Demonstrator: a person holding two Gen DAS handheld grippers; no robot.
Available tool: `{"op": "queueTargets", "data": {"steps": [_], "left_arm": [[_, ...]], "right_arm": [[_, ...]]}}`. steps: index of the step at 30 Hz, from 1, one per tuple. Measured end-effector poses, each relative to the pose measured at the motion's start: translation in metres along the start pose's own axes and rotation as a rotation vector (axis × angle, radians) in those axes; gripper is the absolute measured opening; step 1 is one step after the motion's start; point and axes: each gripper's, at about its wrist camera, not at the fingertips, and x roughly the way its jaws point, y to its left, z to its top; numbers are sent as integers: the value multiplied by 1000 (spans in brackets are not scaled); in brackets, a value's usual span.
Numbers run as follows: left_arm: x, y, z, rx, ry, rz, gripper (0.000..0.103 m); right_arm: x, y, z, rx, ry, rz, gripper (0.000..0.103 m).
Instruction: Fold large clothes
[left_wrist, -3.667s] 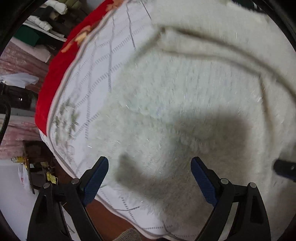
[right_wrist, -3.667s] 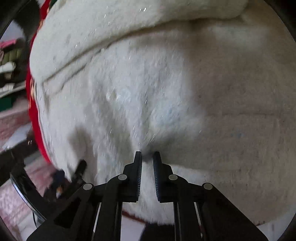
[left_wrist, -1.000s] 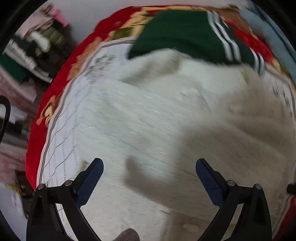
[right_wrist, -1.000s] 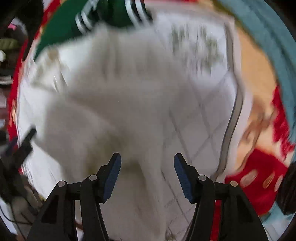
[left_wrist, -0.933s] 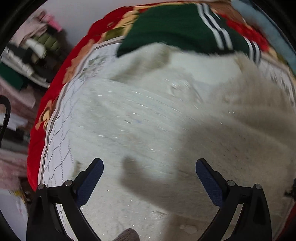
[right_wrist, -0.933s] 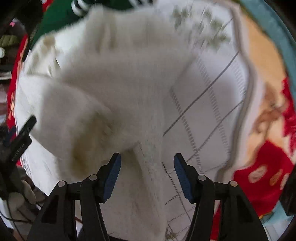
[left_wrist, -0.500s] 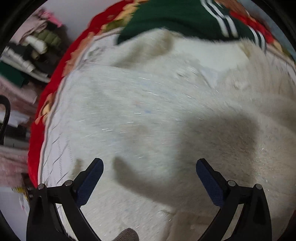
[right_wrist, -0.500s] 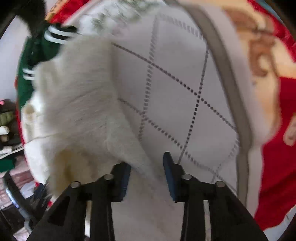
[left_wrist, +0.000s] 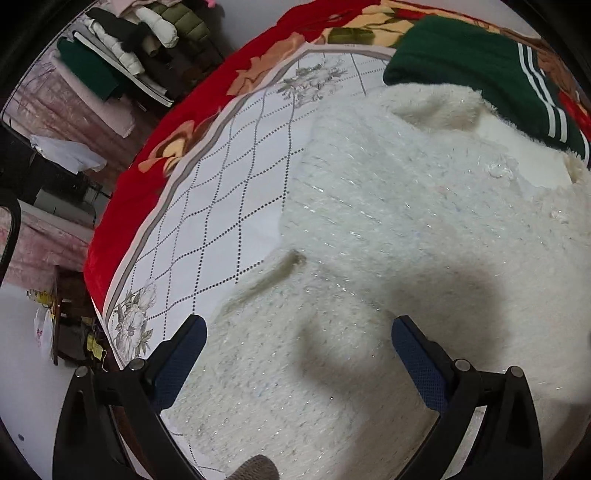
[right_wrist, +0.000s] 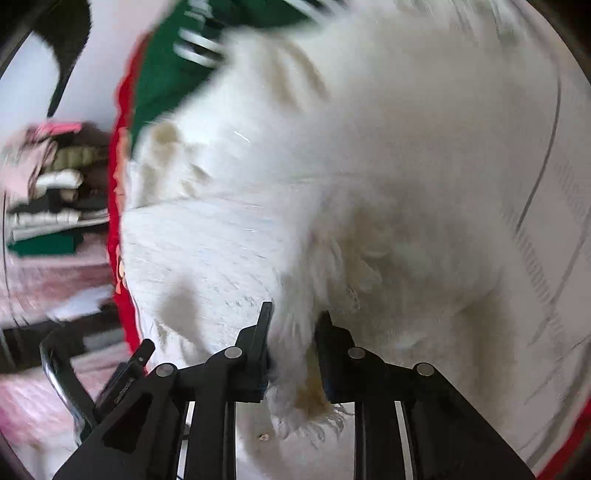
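A fluffy white sweater (left_wrist: 399, 229) lies spread over a white quilted cover (left_wrist: 221, 206) on a bed. My left gripper (left_wrist: 299, 343) hovers over the sweater's near part, jaws wide open, nothing between them. In the right wrist view the picture is blurred by motion. My right gripper (right_wrist: 293, 325) has its jaws closing on a bunched, fringed edge of the white sweater (right_wrist: 332, 221), which fills the gap between the pads and hangs out below them. The left gripper's black tip (right_wrist: 129, 369) shows at the lower left of that view.
A folded dark green garment with white stripes (left_wrist: 480, 66) lies at the sweater's far edge. A red flowered blanket (left_wrist: 147, 155) borders the cover and drops off at the bed's left edge. Stacked clothes (left_wrist: 140, 48) sit on a shelf beyond.
The right gripper's jaws have narrowed from wide apart onto the sweater's edge, and its view has swung left. The left gripper has shifted, so more bare cover shows at its left.
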Motion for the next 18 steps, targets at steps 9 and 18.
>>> {"op": "queueTargets", "data": {"steps": [9, 18], "left_arm": [[-3, -11, 2, 12, -11, -20, 103], [2, 29, -48, -2, 103, 5, 103]], "right_arm": [[-29, -12, 33, -67, -30, -234, 24], [-79, -31, -10, 35, -130, -274, 80]]}}
